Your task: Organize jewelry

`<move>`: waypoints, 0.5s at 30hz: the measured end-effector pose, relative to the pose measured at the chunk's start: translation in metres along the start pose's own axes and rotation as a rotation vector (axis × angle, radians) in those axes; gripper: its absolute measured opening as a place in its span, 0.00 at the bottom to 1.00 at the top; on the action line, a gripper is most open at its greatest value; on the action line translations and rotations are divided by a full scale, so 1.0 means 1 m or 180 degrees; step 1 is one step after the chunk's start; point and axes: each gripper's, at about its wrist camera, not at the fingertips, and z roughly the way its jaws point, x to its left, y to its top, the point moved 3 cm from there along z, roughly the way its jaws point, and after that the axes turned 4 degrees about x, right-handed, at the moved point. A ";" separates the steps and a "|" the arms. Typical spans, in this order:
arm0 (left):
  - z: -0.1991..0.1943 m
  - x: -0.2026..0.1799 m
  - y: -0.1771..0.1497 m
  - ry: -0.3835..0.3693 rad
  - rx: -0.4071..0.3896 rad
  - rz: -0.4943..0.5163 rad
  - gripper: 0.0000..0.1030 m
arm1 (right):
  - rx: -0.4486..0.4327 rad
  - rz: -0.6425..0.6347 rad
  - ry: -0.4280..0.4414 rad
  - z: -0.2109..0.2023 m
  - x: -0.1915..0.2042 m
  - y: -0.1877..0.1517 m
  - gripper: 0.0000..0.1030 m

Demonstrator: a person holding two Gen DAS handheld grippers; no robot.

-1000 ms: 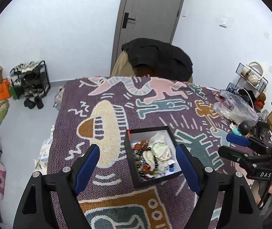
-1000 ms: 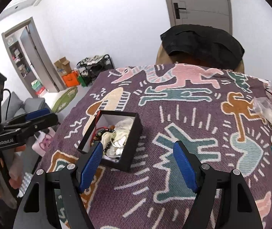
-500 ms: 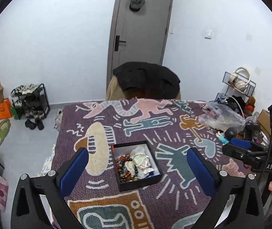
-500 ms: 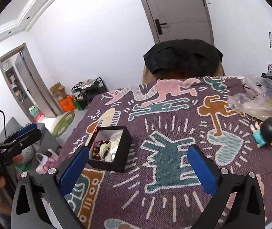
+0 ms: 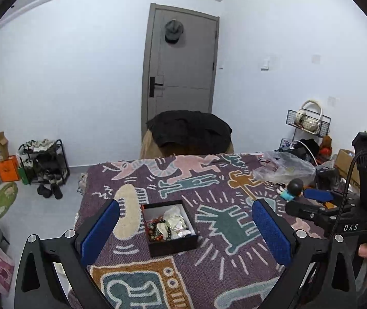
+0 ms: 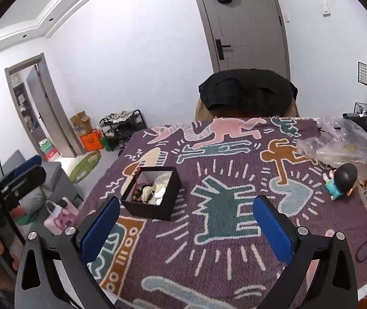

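Note:
A black open box (image 5: pixel 170 228) full of mixed jewelry (image 5: pixel 169 226), beaded bracelets and pale pieces, sits on the patterned purple table cover (image 5: pixel 209 180). My left gripper (image 5: pixel 186 231) is wide open and empty, held above and short of the box, which shows between its blue pads. My right gripper (image 6: pixel 187 229) is wide open and empty, to the right of the box (image 6: pixel 150 193), over the teal figure on the cover. The right gripper also shows at the right edge of the left wrist view (image 5: pixel 320 195).
A clear plastic bag (image 6: pixel 343 144) and a small doll with a black head (image 6: pixel 341 181) lie at the table's right side. A chair draped with a black garment (image 5: pixel 190 131) stands behind the table. A shoe rack (image 5: pixel 43 161) stands on the floor to the left.
Both grippers have drawn back and up from the table, and both have opened wider. The box now looks smaller and farther away.

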 end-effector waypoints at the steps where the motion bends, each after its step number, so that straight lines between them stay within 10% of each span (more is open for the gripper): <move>1: -0.004 -0.002 -0.002 -0.0001 -0.0023 -0.0007 1.00 | -0.0030 -0.0009 -0.0016 -0.005 0.001 -0.002 1.00; 15: -0.036 0.000 -0.032 -0.0004 -0.0113 -0.0233 1.00 | -0.0023 -0.0111 -0.0232 -0.033 0.016 -0.027 1.00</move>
